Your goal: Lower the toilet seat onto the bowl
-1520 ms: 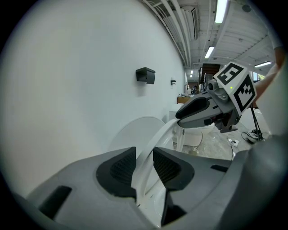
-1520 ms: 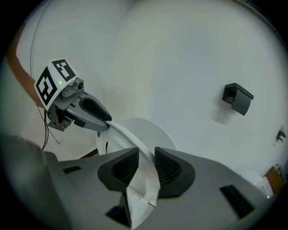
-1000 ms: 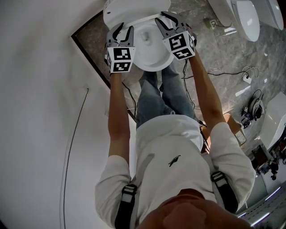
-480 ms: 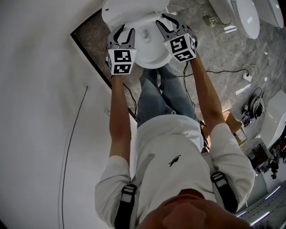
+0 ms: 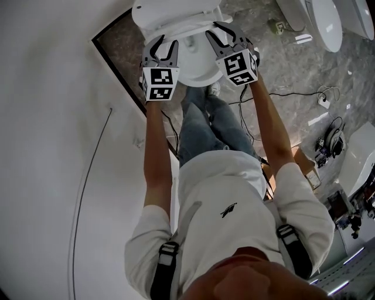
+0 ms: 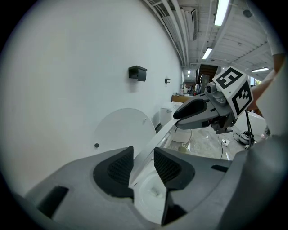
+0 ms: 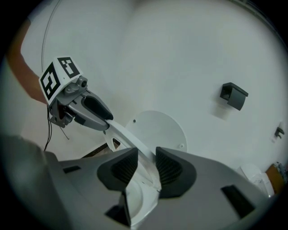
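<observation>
Seat [image 7: 130,141] tipped further fwd, lid [image 7: 163,128] upright

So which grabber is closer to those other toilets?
Right. The right gripper, jaws just easing open with the toilet seat between them, is on the side facing the other toilets; the left gripper holds the far side.

Toilet [image 5: 170,14] cut off by top edge in head view. White fixtures [image 5: 325,23] at upper right likewise cropped. Bowl [image 6: 150,200] mostly hidden behind left gripper [image 6: 143,159] body. Clutter [image 5: 343,214] at right edge too small to identify. Far room [image 6: 193,85] tiny, unreadable.
</observation>
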Available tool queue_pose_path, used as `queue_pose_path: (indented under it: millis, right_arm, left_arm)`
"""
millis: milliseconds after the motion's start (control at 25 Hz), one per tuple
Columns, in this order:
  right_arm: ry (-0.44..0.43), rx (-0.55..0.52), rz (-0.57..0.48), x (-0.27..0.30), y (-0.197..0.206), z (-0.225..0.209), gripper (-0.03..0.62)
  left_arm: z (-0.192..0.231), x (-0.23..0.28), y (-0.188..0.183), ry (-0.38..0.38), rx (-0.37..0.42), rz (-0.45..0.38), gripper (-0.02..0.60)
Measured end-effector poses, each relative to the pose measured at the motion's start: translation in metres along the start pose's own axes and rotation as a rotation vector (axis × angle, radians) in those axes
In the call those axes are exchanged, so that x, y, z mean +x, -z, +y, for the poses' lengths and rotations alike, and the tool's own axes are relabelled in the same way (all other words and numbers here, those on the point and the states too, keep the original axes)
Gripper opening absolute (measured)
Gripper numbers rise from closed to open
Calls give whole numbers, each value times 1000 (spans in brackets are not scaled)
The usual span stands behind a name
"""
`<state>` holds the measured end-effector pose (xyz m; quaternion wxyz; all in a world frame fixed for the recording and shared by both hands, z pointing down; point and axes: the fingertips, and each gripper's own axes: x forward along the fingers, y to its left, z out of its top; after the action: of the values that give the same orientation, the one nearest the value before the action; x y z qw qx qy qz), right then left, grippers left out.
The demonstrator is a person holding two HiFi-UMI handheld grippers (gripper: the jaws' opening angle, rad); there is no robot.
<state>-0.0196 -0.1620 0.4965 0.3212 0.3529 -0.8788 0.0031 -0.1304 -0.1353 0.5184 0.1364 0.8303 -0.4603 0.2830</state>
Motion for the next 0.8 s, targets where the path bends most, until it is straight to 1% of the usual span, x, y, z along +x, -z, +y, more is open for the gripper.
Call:
queue_pose_path:
  millis: [320,800]
  right_arm:
    - [-24,-18,-21,-6,6,13,126]
    - [-65,-34,-10,-21,23,31,127]
  left_arm:
    - [-8,-8,11,-18,-12,-3,135]
    - [-28,-17,29,-7,-19,19,143]
